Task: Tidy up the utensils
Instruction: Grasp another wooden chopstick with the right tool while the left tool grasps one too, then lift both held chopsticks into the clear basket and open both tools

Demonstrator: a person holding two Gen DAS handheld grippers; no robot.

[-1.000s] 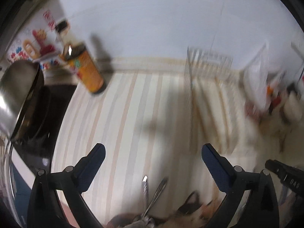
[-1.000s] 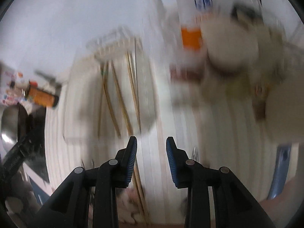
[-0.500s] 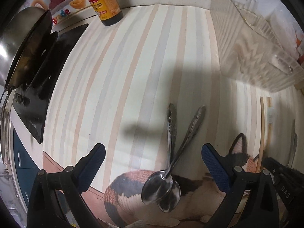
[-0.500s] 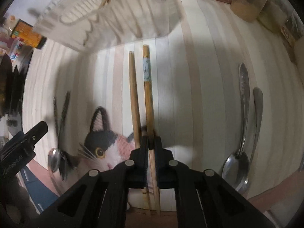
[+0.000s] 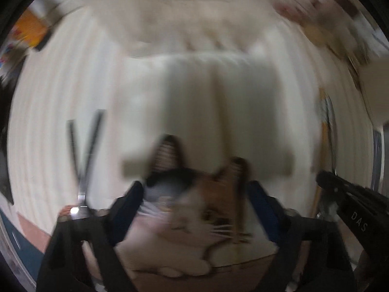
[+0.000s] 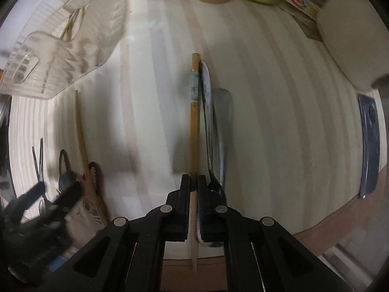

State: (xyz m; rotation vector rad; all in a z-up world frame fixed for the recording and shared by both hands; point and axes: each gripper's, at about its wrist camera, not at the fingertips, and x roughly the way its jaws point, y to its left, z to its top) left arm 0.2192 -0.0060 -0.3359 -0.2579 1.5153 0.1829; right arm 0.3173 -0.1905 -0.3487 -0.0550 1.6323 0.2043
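Right gripper (image 6: 193,189) clenched on a wooden chopstick (image 6: 194,126), which runs straight out from the jaws over the striped mat (image 6: 279,121); two metal spoons (image 6: 216,131) lie just beside it on its right, a second chopstick (image 6: 81,136) well apart to the left, a clear plastic basket (image 6: 48,56) beyond. Left gripper (image 5: 194,192), jaws part-spread and just closing, nothing pressed between them, above the mat's cat print (image 5: 194,209); view badly blurred, another spoon pair (image 5: 82,150) to the left.
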